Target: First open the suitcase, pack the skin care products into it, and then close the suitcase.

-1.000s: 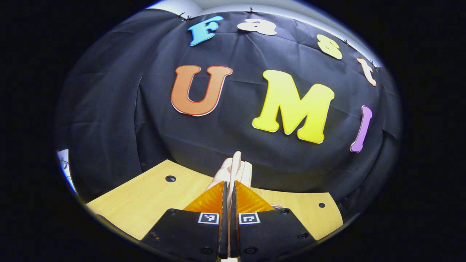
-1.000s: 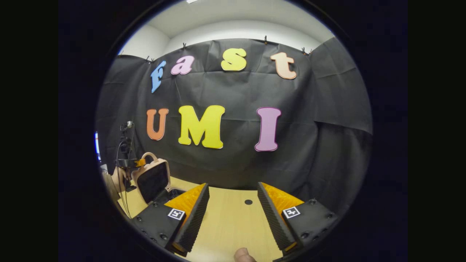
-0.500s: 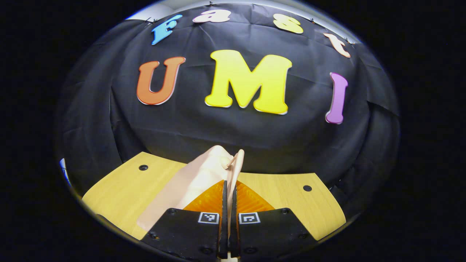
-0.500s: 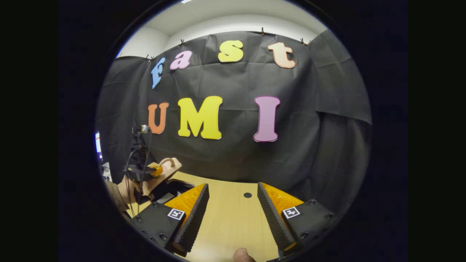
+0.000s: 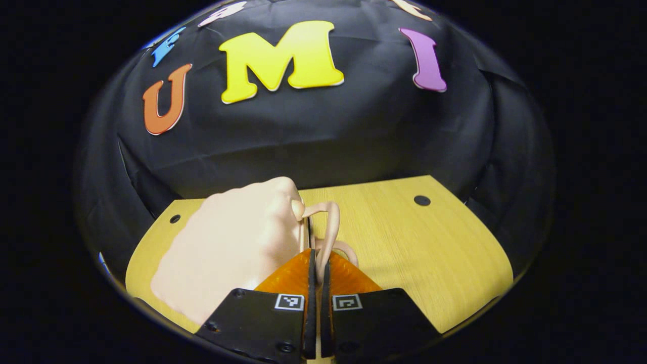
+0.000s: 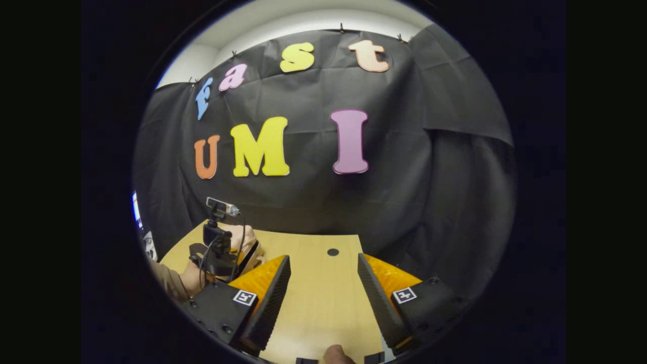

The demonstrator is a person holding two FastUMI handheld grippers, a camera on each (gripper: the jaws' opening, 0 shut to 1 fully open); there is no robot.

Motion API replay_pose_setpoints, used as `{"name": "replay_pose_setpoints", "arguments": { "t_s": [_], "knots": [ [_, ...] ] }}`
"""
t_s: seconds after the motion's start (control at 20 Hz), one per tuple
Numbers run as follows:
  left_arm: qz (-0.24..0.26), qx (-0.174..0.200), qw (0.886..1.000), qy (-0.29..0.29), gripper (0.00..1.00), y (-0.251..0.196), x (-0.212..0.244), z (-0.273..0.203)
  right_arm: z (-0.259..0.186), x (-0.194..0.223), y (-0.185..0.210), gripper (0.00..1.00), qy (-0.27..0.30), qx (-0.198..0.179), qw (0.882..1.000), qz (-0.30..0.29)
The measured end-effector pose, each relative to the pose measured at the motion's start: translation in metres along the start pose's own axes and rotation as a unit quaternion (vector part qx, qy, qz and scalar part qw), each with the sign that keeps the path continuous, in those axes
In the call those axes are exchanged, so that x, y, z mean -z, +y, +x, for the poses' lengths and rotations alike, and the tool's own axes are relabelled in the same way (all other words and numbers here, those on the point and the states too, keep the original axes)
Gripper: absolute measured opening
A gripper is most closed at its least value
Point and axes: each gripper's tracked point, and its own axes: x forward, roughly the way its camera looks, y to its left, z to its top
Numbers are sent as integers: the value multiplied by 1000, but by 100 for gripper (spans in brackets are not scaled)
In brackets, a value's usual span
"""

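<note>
A pale wooden table (image 5: 414,263) with small round holes (image 5: 421,200) in its top stands before the black cloth wall of the booth. In the left gripper view the left tool (image 5: 316,268) has its two fingers drawn almost together, pinching the thin loop handle (image 5: 331,227) of the peach-pink suitcase (image 5: 232,253); the handle rises out of the narrow gap just ahead of the fingertips. The suitcase's smooth shell spreads to the left of that tool and lies low over the table, with its near edge running under the tool's left finger. Whether the case is fully shut cannot be told from here. In the right gripper view the left tool (image 6: 220,258) sits far off to the left, held by a hand (image 6: 192,277) in a tan sleeve (image 6: 164,275), with a small camera (image 6: 221,206) and cables on top and a strip of the suitcase beside it. The right tool (image 6: 323,288) hangs over bare table with its fingers spread wide and nothing between them. A fingertip (image 6: 337,355) shows at the bottom edge, just behind that tool.
</note>
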Motion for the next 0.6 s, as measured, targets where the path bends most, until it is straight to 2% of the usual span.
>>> {"name": "replay_pose_setpoints", "arguments": {
  "t_s": [0.15,0.25,0.35,0.4,0.45,0.5,0.6],
  "knots": [
    [30,-11,999,23,7,-9,13,10,3,10,-15,78,8,15,1000,2],
    [23,0,999,36,20,-18,20,7,4,17,-15,79,18,18,1000,9],
    [-1,20,999,30,46,-25,13,-3,6,19,-9,79,22,19,999,12],
    [-12,30,999,22,43,-26,4,-8,7,19,-4,79,23,19,999,14],
    [-20,38,999,17,51,-25,-3,-17,7,16,2,79,22,21,999,14],
    [-24,39,999,9,53,-19,-13,-26,8,13,12,79,20,20,1000,12],
    [-34,35,999,-10,68,0,-33,-53,7,6,35,79,13,15,1000,9]
  ]
}}
